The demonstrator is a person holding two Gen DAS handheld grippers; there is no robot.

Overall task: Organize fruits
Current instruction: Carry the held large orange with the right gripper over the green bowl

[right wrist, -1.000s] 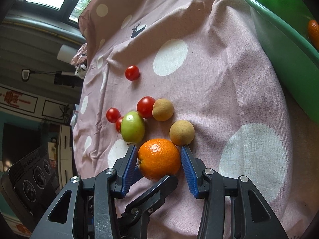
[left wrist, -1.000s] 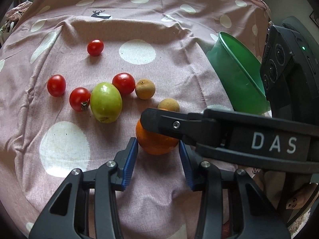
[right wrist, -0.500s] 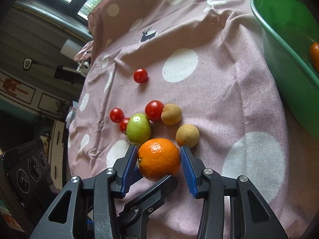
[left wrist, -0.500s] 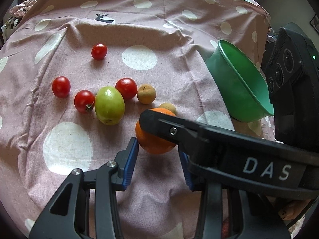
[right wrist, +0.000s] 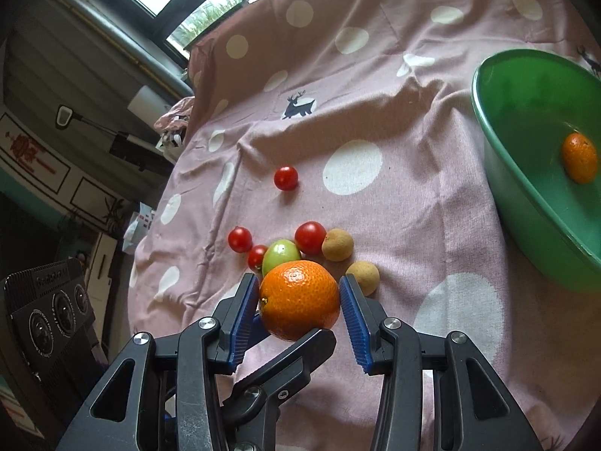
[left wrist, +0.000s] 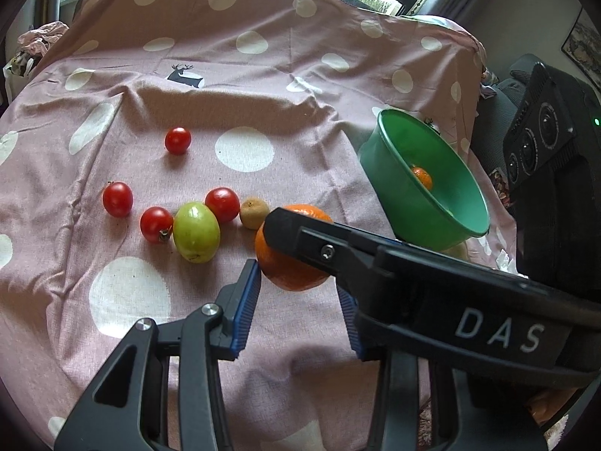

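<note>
A big orange (right wrist: pixel 298 298) hangs just above the pink dotted cloth (left wrist: pixel 263 94). My right gripper (right wrist: pixel 298 282) is shut on it, blue pads pressing both its sides. My left gripper (left wrist: pixel 296 278) grips the same orange (left wrist: pixel 291 267) crosswise, pad tips at its flanks; one black left finger (right wrist: pixel 296 349) shows under the fruit. The right gripper's finger (left wrist: pixel 300 233) crosses in front of the orange and hides part of it. A green bowl (left wrist: pixel 398 188) (right wrist: pixel 526 195) at the right holds a small orange (right wrist: pixel 579 158).
On the cloth lie a green fruit (left wrist: pixel 196 231), several red tomatoes, one (left wrist: pixel 178 140) apart at the back, and two brown round fruits (right wrist: pixel 337 244) (right wrist: pixel 362 276). The cloth drops off at the near and right edges. A window runs behind the table.
Both grippers have risen together with the orange, lifting it off the cloth. The brown fruit beside it stayed down, and the bowl's inside with its small orange has come into view.
</note>
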